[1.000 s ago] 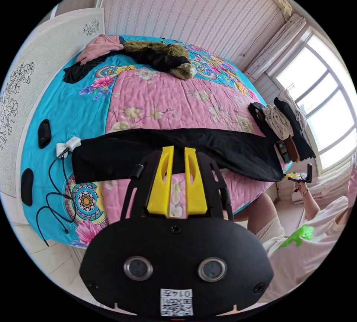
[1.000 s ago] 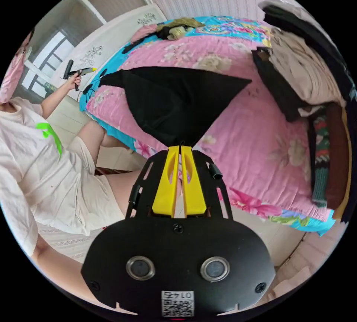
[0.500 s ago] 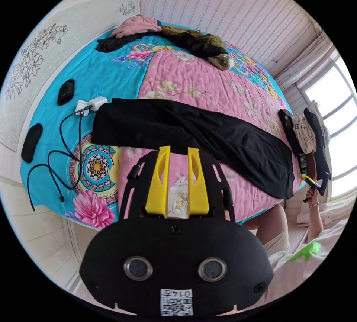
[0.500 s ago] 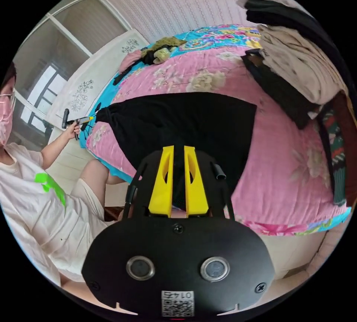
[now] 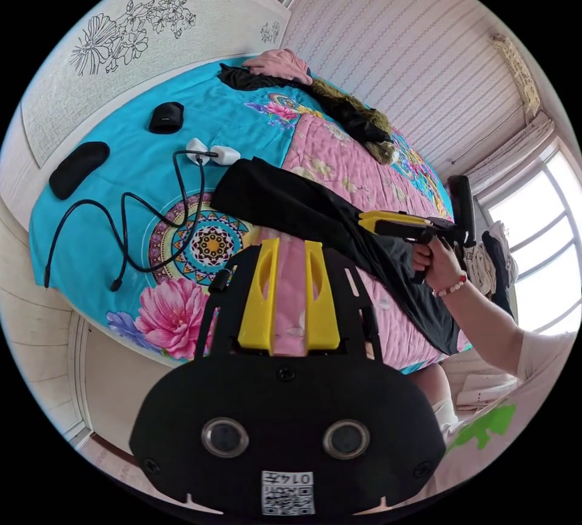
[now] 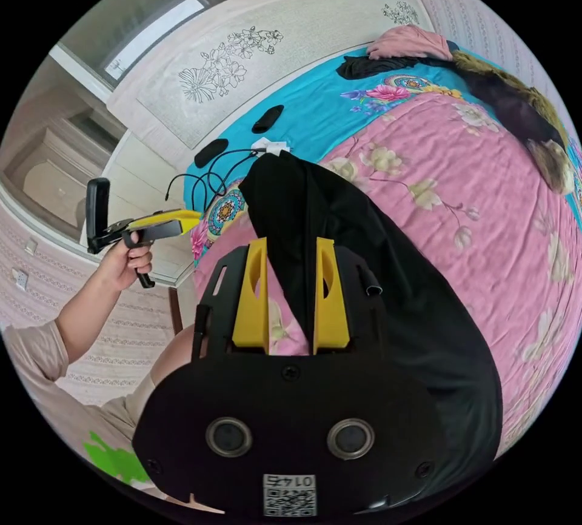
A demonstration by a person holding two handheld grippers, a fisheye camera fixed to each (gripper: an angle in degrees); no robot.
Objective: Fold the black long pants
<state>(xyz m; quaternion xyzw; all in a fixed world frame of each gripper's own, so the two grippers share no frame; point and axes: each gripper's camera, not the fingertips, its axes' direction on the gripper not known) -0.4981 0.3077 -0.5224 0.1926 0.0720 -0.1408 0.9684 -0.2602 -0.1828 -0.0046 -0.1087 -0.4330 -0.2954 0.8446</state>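
The black long pants lie flat in a long strip across the pink flowered quilt of a bed. In the left gripper view my left gripper hovers open over the quilt beside the strip's near edge, nothing between its jaws. A hand holds my right gripper just above the middle of the pants. In the right gripper view the right gripper is open above the pants, which run on under its jaws. The left gripper shows there off the bed's edge, in a hand.
A white charger with a black cable and two black pads lie on the blue sheet near the pants' end. Loose clothes are heaped at the far side. Folded clothes are stacked by the window. A headboard bounds the bed.
The right gripper, shut on a lifted corner of the pants a second ago, has let go and opened; the pants now lie flat. Both hands have swung toward the charger end.
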